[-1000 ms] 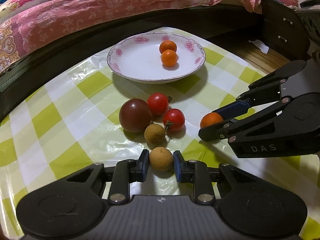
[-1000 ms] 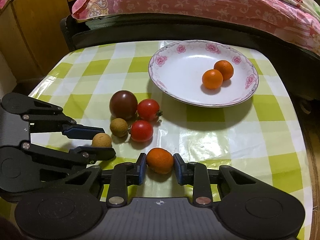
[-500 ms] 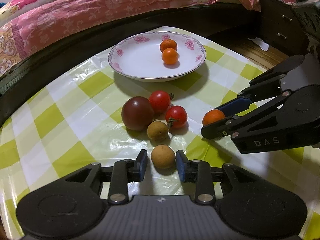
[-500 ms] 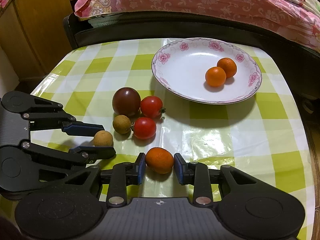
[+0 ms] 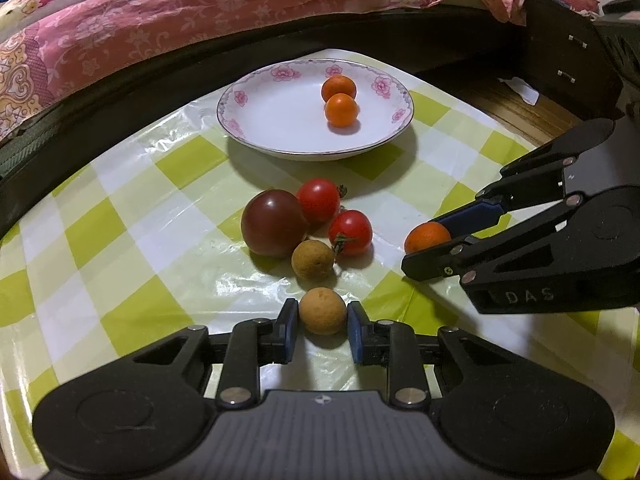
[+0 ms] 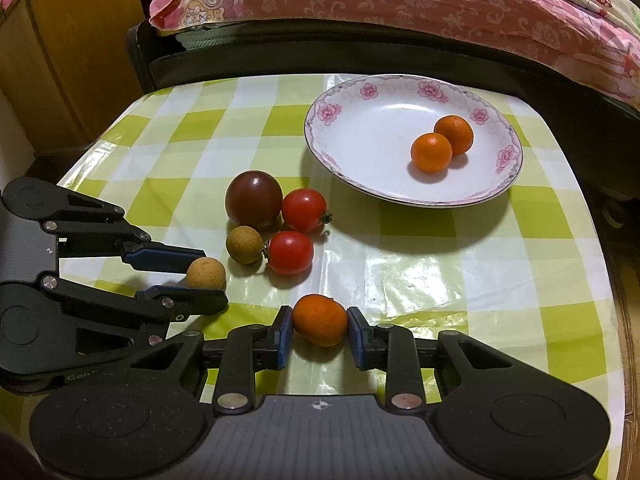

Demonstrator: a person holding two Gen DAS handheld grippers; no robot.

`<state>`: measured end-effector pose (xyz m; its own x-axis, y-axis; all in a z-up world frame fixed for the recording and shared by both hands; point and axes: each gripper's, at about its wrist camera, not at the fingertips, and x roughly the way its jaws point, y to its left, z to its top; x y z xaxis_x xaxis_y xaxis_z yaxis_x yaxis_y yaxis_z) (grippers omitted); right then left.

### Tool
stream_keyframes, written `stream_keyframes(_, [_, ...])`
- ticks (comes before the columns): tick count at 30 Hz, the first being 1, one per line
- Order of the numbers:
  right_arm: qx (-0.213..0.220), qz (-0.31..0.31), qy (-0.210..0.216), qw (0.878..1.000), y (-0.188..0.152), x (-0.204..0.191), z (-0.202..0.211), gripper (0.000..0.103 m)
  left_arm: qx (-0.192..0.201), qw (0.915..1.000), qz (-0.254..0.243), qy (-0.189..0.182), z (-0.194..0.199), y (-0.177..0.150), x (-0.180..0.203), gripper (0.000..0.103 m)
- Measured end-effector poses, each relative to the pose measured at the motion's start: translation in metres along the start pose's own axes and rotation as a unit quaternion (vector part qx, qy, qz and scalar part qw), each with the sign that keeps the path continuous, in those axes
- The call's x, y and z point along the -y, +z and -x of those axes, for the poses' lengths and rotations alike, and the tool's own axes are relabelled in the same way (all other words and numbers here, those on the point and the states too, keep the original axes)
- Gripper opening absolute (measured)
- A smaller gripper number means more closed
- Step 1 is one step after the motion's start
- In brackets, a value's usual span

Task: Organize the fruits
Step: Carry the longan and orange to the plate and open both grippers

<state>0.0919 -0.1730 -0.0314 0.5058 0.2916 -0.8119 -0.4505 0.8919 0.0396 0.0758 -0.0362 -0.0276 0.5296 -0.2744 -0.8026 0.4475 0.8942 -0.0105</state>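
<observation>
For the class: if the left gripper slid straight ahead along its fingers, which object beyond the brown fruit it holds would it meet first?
Probably the second small round brown fruit, just ahead of the left gripper and its held brown fruit; depth is uncertain.

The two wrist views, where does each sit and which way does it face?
Left wrist: on the left gripper, angled down at a tan round longan; right gripper at right.
Right wrist: on the right gripper, down at a small orange citrus; left gripper at left.
Shared: white floral plate.
</observation>
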Motion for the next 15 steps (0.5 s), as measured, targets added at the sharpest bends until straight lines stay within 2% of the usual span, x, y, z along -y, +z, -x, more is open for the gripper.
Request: stream_keyframes(15, [0.014,-0.018,0.006,1.0,0.004,0.0,0.011,0.025,0.028,0.9995,0.008,-0.011,0.01,0.019,0.002,0.034])
